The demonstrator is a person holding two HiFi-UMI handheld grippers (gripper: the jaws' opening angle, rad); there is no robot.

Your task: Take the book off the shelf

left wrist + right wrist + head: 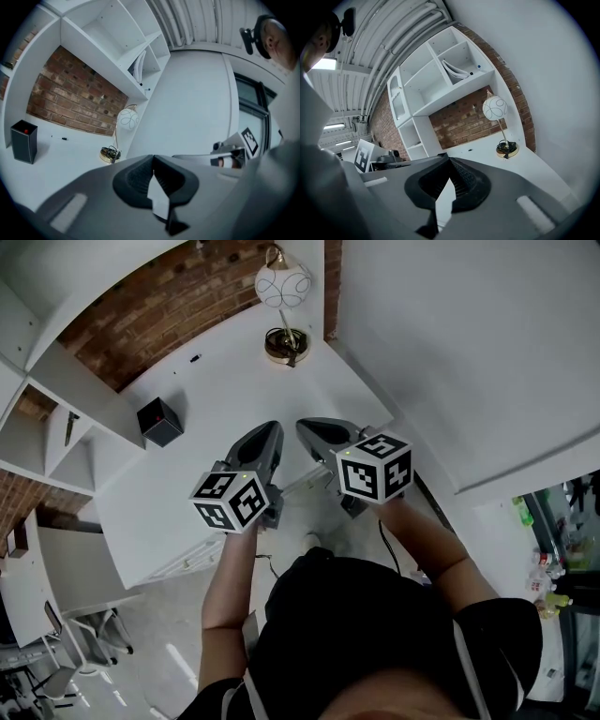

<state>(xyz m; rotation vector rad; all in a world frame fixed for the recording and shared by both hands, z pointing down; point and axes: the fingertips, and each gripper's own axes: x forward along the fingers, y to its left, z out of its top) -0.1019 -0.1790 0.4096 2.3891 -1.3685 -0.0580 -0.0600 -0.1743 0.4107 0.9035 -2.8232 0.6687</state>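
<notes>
Overhead, the head view has the left gripper (266,432) and right gripper (314,427) side by side over the near edge of the white worktop (216,381), both pointing to 12 o'clock. That view does not show how the jaws stand. The gripper views do: the left gripper (153,158) is clenched with nothing between its jaws, and the right gripper (449,158) is the same.

The book (457,70) is seen only from the grippers. It looks like a pale, floppy volume leaning in an upper compartment of the shelf (436,79), at 12 o'clock in the right gripper view. In the left gripper view the book (139,68) sits at about 11 o'clock, well apart from both grippers. In the head view the shelf (75,381) runs along 9 to 10 o'clock, but its compartments are too foreshortened to read.

A globe lamp (283,285) stands on the worktop at 12 o'clock, in the corner against the brick wall (159,306). A black box (159,421) sits at 10 o'clock, beside the shelf. A chair (94,634) is at 8 o'clock on the floor, and bottles (544,587) are at 4 o'clock.
</notes>
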